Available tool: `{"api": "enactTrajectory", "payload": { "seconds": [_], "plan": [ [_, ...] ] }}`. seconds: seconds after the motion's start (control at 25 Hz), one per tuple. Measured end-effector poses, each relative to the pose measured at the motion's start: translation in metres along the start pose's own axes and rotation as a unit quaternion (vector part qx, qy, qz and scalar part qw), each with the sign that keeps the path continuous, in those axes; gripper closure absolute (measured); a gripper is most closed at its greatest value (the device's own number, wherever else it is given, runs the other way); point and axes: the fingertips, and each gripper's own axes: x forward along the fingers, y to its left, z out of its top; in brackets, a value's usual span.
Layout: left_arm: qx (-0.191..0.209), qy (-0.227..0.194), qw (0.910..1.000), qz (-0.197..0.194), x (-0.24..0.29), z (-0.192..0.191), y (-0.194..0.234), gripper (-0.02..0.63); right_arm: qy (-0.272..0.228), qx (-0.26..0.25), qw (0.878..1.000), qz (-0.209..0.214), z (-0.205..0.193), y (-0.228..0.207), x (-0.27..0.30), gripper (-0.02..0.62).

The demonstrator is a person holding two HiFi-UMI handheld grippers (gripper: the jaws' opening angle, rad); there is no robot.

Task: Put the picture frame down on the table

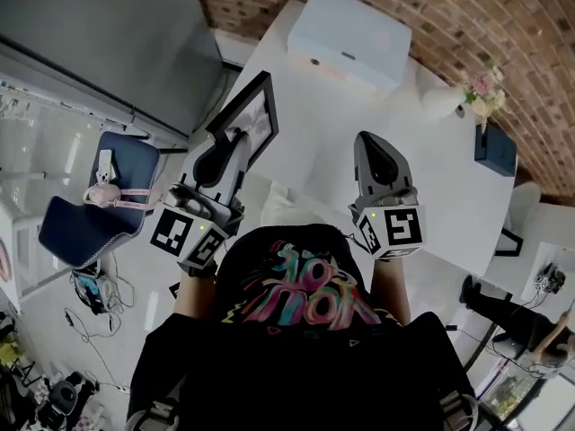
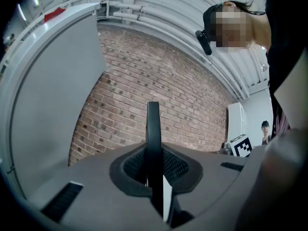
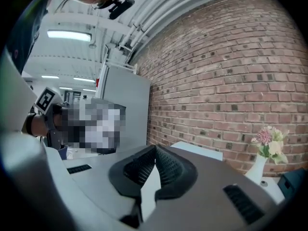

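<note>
The left claw (image 1: 232,140) is clamped on an edge of the black picture frame (image 1: 247,115). The frame is held over the left edge of the desk (image 1: 440,187), left of the white box (image 1: 350,39) and nearer the person. To set it down well, lower it slowly, let its bottom edge meet the desk squarely, then release. The right claw (image 1: 375,142), on the person's side of the box, is closed on nothing.
</note>
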Motion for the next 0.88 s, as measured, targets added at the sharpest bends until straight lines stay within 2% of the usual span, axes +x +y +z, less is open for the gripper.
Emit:
{"api": "enactTrajectory", "payload": {
  "seconds": [0.28, 0.88],
  "plan": [
    [-0.001, 0.011, 0.9998, -0.015, 0.057, 0.006, 0.030, 0.557, -0.006, 0.005, 1.000, -0.006, 0.013, -0.033, 0.048, 0.577],
    [0.005, 0.031, 0.9970, -0.071, 0.122, 0.028, 0.054, 0.557, -0.005, 0.027, 0.999, -0.043, 0.034, -0.061, 0.087, 0.577]
  ]
}}
